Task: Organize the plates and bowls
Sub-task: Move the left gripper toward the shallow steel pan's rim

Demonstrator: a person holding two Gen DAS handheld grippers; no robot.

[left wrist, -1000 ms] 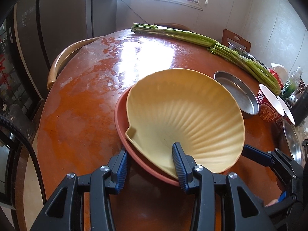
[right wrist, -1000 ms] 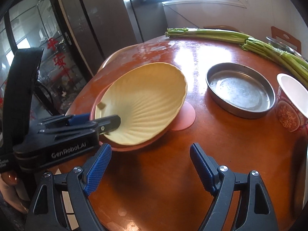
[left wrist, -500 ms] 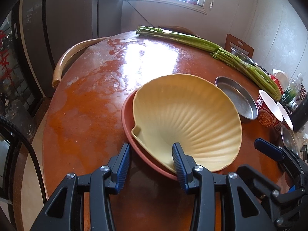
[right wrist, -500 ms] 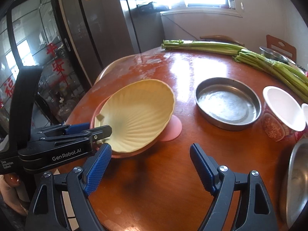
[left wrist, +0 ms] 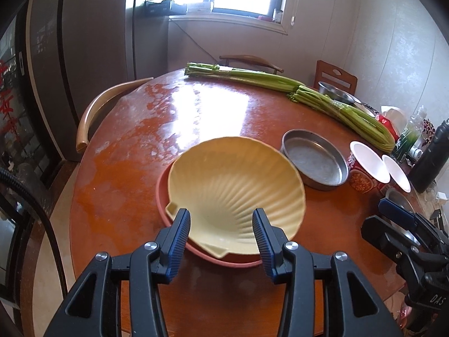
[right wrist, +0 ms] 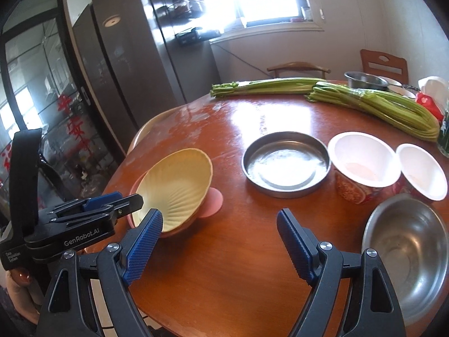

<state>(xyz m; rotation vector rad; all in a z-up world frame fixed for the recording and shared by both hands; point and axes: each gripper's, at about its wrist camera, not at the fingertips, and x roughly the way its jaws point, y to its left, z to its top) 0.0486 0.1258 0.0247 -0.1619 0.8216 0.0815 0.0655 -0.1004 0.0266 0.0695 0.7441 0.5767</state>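
A yellow shell-shaped plate point(left wrist: 235, 188) lies in a pink plate point(left wrist: 162, 199) on the round wooden table point(left wrist: 126, 168). My left gripper point(left wrist: 221, 230) is open and empty, its fingers just above the shell plate's near rim. In the right wrist view the shell plate point(right wrist: 174, 188) is at the left, with the left gripper point(right wrist: 112, 205) beside it. My right gripper point(right wrist: 219, 236) is open and empty above bare table. A flat steel pan point(right wrist: 284, 164) and a steel bowl point(right wrist: 407, 250) stand to the right.
Two instant-noodle cups point(right wrist: 362, 168) stand beside the steel pan. Celery bunches point(left wrist: 280, 84) lie across the far side of the table. Another steel bowl point(right wrist: 364, 80) sits at the back. Chairs point(left wrist: 92, 118) ring the table; a dark bottle point(left wrist: 432, 160) stands at right.
Both grippers have pulled back and up from the table. My left gripper has let go of the shell plate's rim and opened; the plate now rests in the pink plate.
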